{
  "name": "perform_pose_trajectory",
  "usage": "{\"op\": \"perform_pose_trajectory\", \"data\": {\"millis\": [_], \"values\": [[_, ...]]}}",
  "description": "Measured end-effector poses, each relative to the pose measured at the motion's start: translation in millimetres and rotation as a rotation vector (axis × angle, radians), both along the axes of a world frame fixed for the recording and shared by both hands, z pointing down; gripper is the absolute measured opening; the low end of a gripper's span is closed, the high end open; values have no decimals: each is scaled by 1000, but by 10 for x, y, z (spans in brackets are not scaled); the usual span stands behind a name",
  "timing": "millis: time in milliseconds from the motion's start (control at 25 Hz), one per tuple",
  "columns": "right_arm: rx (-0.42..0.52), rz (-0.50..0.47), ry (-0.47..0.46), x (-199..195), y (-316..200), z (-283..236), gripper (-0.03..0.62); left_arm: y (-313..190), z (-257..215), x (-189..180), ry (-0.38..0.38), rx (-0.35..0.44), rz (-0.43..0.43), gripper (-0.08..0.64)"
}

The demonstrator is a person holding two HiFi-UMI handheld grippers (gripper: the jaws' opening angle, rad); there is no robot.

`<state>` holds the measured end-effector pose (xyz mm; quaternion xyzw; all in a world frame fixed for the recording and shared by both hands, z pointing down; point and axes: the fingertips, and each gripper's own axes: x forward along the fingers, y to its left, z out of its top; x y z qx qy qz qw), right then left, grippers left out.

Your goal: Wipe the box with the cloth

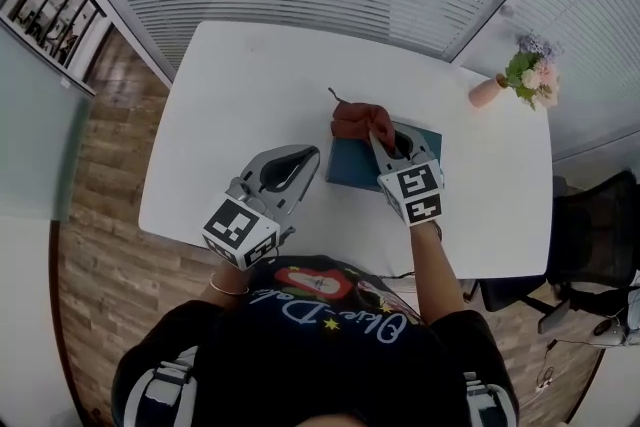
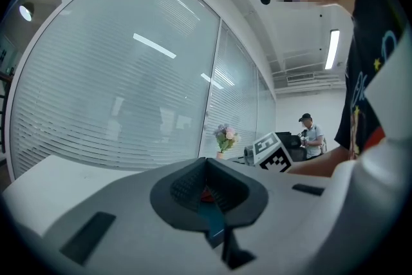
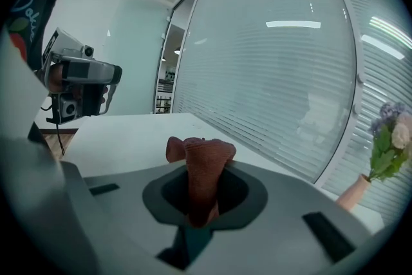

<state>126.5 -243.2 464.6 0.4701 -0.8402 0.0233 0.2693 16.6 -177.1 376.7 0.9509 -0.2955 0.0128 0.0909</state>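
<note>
Cloth (image 1: 360,120) pinched in my right tongs (image 1: 385,140), atop the box (image 1: 350,167).
Box seemingly lies crosswise to me; my left tongs (image 1: 312,155) closed, empty, just beside it.

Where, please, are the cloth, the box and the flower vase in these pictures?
cloth (image 1: 362,122): head view, bunched middle.
box (image 1: 350,165): head view, bare left top.
flower vase (image 1: 487,92): head view, pink body.

White curly letters run across the person's dark shirt (image 1: 300,345), just behind both grippers. They look like "Okie-Dok", with small yellow stars beside them, but I can't read the end. The back cube (image 1: 240,231) of the left gripper (image 1: 304,157) and the back cube (image 1: 416,194) of the right gripper (image 1: 382,137) show black-and-white square marks.
</note>
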Motion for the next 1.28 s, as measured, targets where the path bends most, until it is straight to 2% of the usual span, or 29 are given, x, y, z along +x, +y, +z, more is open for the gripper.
{"op": "perform_pose_trajectory", "data": {"millis": [1280], "values": [[-6, 394, 52, 1573, 493, 0, 38, 109, 13, 516, 10, -9, 155, 3]]}}
